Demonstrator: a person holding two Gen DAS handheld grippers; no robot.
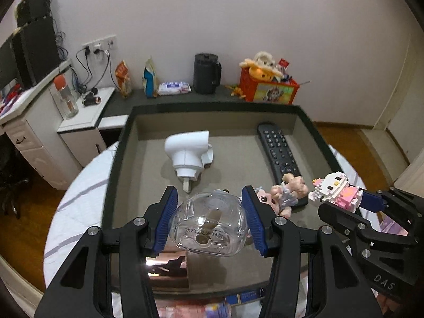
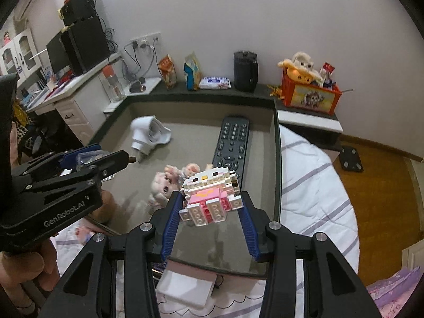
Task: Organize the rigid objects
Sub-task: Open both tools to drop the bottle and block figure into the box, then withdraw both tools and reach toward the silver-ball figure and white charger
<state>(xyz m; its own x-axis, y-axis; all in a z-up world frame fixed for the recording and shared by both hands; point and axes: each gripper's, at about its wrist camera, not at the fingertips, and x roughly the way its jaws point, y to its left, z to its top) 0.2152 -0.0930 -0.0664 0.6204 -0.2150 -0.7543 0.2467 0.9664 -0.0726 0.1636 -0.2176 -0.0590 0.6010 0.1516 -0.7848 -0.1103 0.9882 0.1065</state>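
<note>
My left gripper [image 1: 209, 198] is shut on a clear plastic container [image 1: 209, 225] and holds it above the near end of a dark open box [image 1: 119, 143]. My right gripper [image 2: 210, 198] is shut on a white and pink brick-built cat figure [image 2: 209, 196], held above the box's near right part; the figure also shows in the left wrist view [image 1: 336, 190]. Inside the box lie a white plug-in device [image 1: 188, 153], a black remote [image 1: 278, 153] and a small pink doll figure [image 1: 283, 196]. The left gripper shows at the left of the right wrist view [image 2: 106, 161].
The box rests on a bed with a white striped cover [image 2: 312, 185]. Behind it a dark ledge holds snack bags [image 1: 124, 79], a tissue pack [image 1: 175, 88], a black kettle [image 1: 206, 74] and an orange toy crate [image 1: 267, 84]. A white desk [image 1: 34, 122] stands at left.
</note>
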